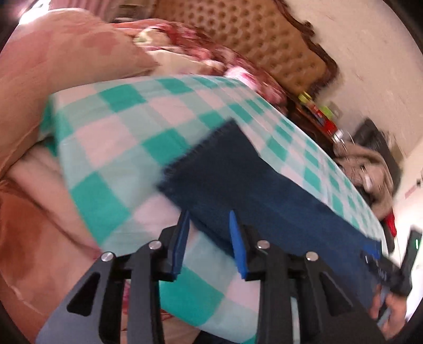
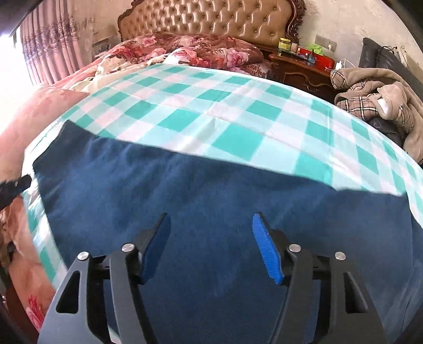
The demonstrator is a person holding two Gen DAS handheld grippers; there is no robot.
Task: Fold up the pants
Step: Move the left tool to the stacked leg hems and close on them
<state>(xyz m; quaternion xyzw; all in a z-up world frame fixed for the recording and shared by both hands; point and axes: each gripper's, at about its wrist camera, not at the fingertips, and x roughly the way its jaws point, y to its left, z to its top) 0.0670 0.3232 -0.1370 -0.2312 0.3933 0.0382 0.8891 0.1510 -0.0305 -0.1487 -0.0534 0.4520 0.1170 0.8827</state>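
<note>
Dark blue pants (image 2: 211,201) lie spread flat on a teal-and-white checked sheet (image 2: 238,111) covering the bed. In the right wrist view they fill the lower half of the frame, long edge running across, sheet showing beyond them.

Right gripper (image 2: 210,246): jaws apart, blue pads clear of the cloth, nothing between them; it hangs over the middle of the pants. Released.

Left gripper (image 1: 210,238): jaws narrower but with a visible gap. It sits at the near edge of the pants (image 1: 238,180), where the fabric meets the checked sheet (image 1: 127,132). The edge of the cloth seems to lie in the gap, but the picture is blurred and I cannot tell whether the pads press on it (no clear pinch seen).

In the left wrist view the right gripper (image 1: 386,275) shows at the far right edge, a hand (image 1: 391,309) under it.

Background: tufted headboard (image 2: 211,18), flowered quilt (image 2: 190,47), heap of beige clothing (image 2: 378,98) to the right.
</note>
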